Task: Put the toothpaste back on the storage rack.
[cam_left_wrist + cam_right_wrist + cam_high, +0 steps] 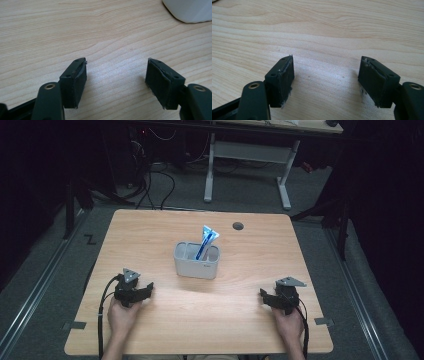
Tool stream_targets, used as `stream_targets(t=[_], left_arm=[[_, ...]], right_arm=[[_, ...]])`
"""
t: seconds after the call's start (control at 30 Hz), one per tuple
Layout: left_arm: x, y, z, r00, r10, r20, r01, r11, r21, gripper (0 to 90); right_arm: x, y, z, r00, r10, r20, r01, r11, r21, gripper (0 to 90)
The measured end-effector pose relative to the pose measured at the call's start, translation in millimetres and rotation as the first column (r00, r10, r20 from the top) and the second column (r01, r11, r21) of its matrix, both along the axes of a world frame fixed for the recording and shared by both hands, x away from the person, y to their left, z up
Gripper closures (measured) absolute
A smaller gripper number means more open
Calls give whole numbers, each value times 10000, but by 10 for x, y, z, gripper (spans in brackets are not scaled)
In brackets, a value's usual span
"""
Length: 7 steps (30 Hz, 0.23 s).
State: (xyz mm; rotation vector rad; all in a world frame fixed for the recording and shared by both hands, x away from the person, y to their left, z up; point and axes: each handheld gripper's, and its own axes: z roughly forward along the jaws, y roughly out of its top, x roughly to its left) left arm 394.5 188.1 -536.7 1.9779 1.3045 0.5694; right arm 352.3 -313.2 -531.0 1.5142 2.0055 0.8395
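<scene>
black hand-held gripper (141, 293), grey plate, trailing cable

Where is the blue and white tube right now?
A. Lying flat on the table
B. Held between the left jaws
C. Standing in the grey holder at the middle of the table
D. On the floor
C: in the high view the tube leans upright inside the grey holder, apart from both grippers.

bench (165, 227): pale wood, wavy grain
holder (196, 266): light grey
tube (206, 240): blue and white
left claw (116, 75): black
right claw (325, 75): black
</scene>
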Motion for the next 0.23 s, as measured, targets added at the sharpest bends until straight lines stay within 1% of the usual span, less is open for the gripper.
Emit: stream_targets(t=[0.23], left_arm=[[1,-2,-1,10000,-51,-12,51,10000,-9,320]], right_arm=[[-1,1,0,10000,-14,-7,14,10000,10,288]])
